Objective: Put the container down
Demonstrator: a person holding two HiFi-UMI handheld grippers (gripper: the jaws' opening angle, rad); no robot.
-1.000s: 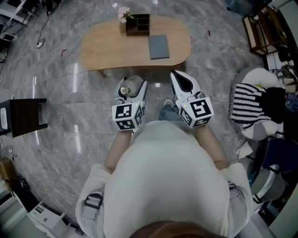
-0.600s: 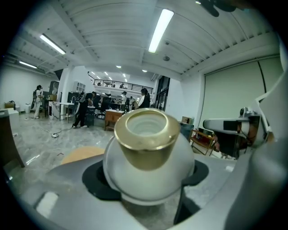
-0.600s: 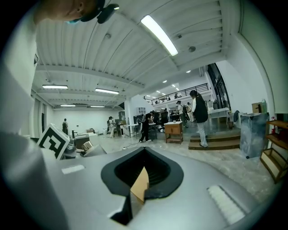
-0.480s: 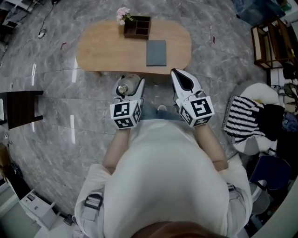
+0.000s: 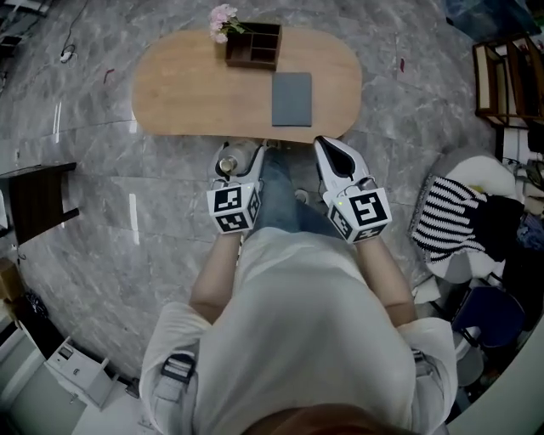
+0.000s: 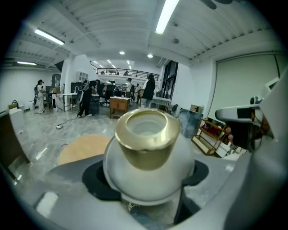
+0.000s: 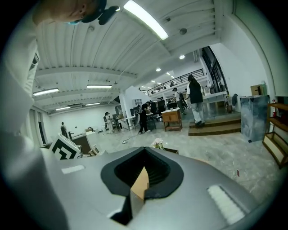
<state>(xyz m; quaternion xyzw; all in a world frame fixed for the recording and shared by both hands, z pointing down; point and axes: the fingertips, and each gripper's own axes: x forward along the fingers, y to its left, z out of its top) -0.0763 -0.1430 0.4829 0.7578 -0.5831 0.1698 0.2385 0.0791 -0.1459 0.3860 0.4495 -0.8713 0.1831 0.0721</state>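
Note:
A round white container [image 5: 235, 158] with a gold neck [image 6: 147, 138] sits between the jaws of my left gripper [image 5: 241, 163], which is shut on its body. In the left gripper view the container [image 6: 148, 175] fills the centre and the dark pads [image 6: 96, 179] press on its sides. It hangs in the air just short of the near edge of the oval wooden table [image 5: 195, 85]. My right gripper [image 5: 333, 149] is level with it on the right, jaws shut and holding nothing. A sliver of table shows through the right gripper's [image 7: 140, 182] closed jaws.
On the table stand a dark wooden organiser [image 5: 252, 44] with pink flowers [image 5: 223, 17] and a flat grey pad [image 5: 291, 98]. A dark stool [image 5: 38, 200] stands on the left. A seat with striped cloth [image 5: 446, 212] is on the right, and people stand far off [image 6: 85, 96].
The person has stepped towards the table, so both grippers now sit close to its near edge. The left gripper's hold on the container is unchanged.

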